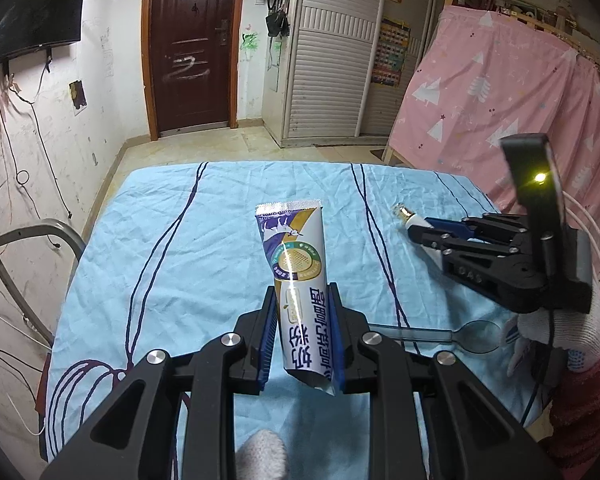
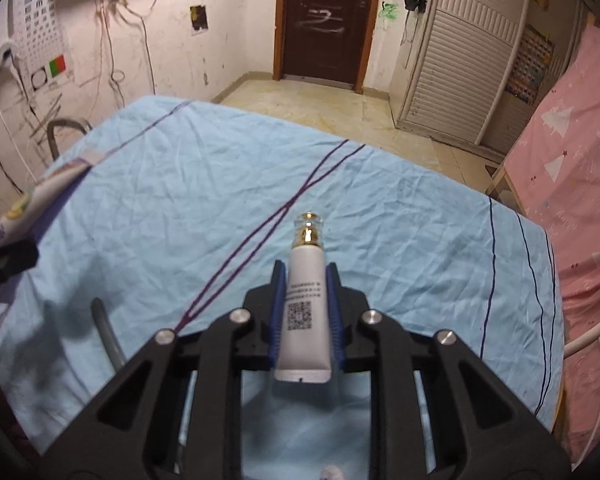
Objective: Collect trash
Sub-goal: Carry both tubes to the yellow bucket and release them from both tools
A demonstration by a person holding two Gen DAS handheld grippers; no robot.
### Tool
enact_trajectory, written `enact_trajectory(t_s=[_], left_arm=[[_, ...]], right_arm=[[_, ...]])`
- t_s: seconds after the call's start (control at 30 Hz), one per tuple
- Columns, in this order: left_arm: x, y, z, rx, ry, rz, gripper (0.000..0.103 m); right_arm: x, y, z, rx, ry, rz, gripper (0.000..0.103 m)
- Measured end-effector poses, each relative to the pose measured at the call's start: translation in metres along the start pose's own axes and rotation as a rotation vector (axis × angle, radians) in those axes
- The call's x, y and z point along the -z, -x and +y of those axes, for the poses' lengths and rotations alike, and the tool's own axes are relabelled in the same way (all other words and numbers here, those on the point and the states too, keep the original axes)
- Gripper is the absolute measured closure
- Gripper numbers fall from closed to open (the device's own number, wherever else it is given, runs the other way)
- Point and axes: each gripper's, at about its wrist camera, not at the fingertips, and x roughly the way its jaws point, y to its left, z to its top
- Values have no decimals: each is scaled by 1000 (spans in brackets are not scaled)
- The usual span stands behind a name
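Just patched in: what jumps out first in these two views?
Each tool is shut on a piece of trash above the blue cloth: the left tool clamps a printed sachet, and the right tool clamps a small white tube with a gold cap. A clear plastic spoon lies on the cloth below the right tool.

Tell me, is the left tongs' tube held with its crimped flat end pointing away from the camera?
Yes, the toothpaste tube sits clamped in the left tongs with its flat crimped seal at the far end, above the blue cloth.
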Motion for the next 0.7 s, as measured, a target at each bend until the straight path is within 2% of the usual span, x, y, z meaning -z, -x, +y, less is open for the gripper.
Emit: enact_trajectory(t_s=[0.17,0.37,0.7], left_arm=[[-3,-2,-6,1,-1,2,89],[-9,0,-18,-7,-19,-4,89],[-20,-2,-54,-8,-85,-8,89]], right_arm=[[-2,23,-18,-26,-69,-63,85],[4,54,-51,-8,-151,-141,84],[35,101,-131,108,-304,-240,84]])
